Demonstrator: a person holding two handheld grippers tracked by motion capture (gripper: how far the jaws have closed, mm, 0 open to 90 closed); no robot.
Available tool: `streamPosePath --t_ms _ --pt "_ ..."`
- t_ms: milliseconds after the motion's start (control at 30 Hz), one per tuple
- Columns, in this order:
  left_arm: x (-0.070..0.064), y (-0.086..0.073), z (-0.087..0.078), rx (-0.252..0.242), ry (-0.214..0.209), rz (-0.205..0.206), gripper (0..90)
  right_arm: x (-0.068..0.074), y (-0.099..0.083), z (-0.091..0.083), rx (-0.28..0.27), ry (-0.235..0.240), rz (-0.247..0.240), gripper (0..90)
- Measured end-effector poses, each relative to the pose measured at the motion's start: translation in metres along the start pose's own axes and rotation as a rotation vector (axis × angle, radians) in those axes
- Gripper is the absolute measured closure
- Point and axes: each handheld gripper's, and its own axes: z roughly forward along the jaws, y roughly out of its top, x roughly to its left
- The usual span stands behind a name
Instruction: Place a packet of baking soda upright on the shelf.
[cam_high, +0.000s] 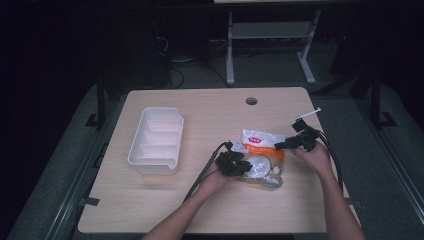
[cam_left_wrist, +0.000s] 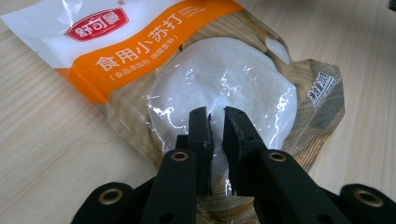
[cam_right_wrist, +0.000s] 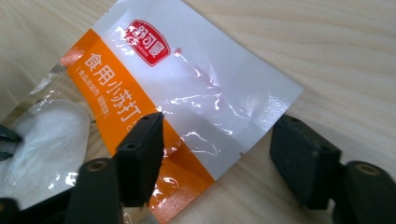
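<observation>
My left gripper (cam_left_wrist: 215, 116) pinches the orange-and-white plastic powder pouch (cam_left_wrist: 187, 70); my right gripper (cam_right_wrist: 219, 140), spread wide, should clamp its three-o'clock edge squarely.

The left gripper (cam_left_wrist: 215, 122) covers the near end of the bag (cam_left_wrist: 224, 84), whose top corner runs off the frame. In the high view the bag's print is too small to read.
</observation>
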Motion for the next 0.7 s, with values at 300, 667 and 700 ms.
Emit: streamPosePath --t_ms 300,667,700 --pt "0.000 0.000 0.000 0.000 0.003 0.005 81.0 0.004 0.000 -0.002 -0.028 0.057 -0.021 77.9" --pt "-0.002 -0.002 0.001 -0.006 0.012 0.008 81.0 0.014 0.002 -0.016 -0.089 0.144 -0.055 88.5" --pt "-0.001 -0.002 0.001 -0.003 0.013 0.012 81.0 0.013 0.002 -0.014 -0.081 0.148 -0.049 86.8"
